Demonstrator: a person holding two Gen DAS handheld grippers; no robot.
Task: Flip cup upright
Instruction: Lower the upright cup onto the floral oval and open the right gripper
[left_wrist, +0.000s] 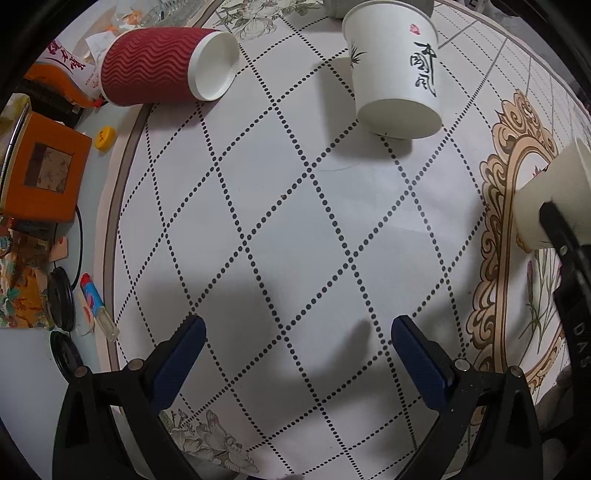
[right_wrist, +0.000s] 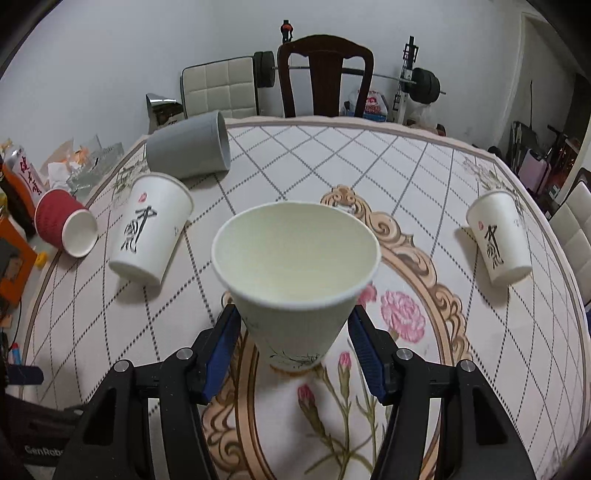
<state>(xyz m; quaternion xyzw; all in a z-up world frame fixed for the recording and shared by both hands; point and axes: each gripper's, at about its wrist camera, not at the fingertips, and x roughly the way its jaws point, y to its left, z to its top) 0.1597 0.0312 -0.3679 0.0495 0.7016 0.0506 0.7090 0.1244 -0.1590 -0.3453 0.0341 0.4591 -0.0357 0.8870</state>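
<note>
My right gripper (right_wrist: 293, 317) is shut on a white paper cup (right_wrist: 295, 280), which stands upright, mouth up, with its base on or just above the patterned tablecloth (right_wrist: 461, 369). The same cup (left_wrist: 550, 192) shows at the right edge of the left wrist view, with a black finger of the right gripper on it. My left gripper (left_wrist: 297, 332) is open and empty above bare cloth. Other cups lie on their sides: a white one with black calligraphy (left_wrist: 397, 70) (right_wrist: 147, 236), a red ribbed one (left_wrist: 162, 64) (right_wrist: 62, 229), a grey one (right_wrist: 188, 147), and another white calligraphy cup (right_wrist: 498, 236) at the right.
An orange box (left_wrist: 44, 170), a yellow cap (left_wrist: 104, 137), round black lids (left_wrist: 61, 299) and a small tube (left_wrist: 94, 302) crowd the table's left edge. A dark wooden chair (right_wrist: 325, 74), a white chair and a barbell rack stand beyond the far edge.
</note>
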